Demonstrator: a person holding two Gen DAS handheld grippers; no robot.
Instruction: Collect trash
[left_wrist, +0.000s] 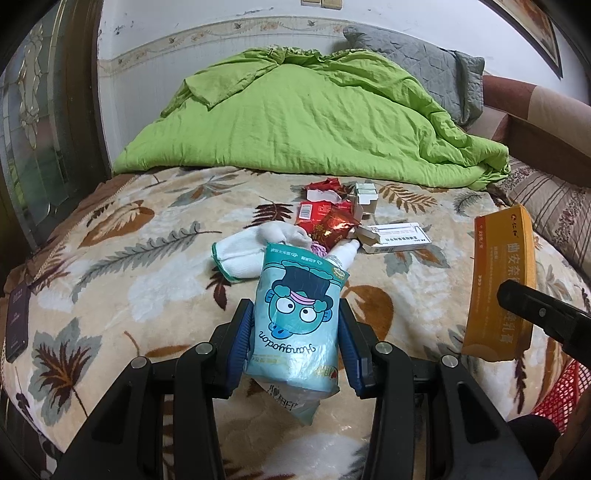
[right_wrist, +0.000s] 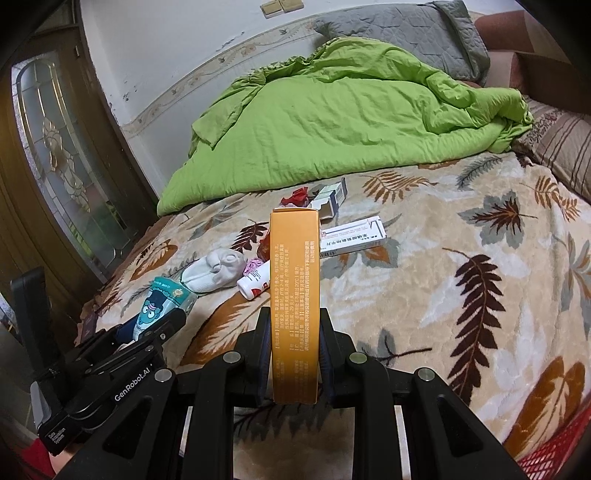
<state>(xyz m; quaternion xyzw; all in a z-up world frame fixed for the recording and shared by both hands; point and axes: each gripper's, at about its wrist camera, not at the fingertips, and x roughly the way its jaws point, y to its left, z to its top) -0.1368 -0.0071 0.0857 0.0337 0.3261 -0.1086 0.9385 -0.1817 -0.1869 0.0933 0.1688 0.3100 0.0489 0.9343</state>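
Left wrist view: your bed, under a leaf-patterned blanket, fills the scene, and a rumpled green quilt is heaped along its far edge by the wall, with a grey pillow behind it toward the far right corner. At the near right corner a red mesh basket shows just below the bed's edge.

Mid-bed lies the trash pile: a white sock, a white medicine box, red wrappers, open small cartons and a small white bottle, all close together and partly overlapping.

Your right hand-held gripper is clamped on an orange box, which stands upright between the fingers, lifted over the near edge of the bed.

Your left hand-held gripper is closed on a light blue cartoon packet, squeezed between the blue pads and held up over the near edge, just in front of the sock.

A dark phone lies flat at the bed's left edge.
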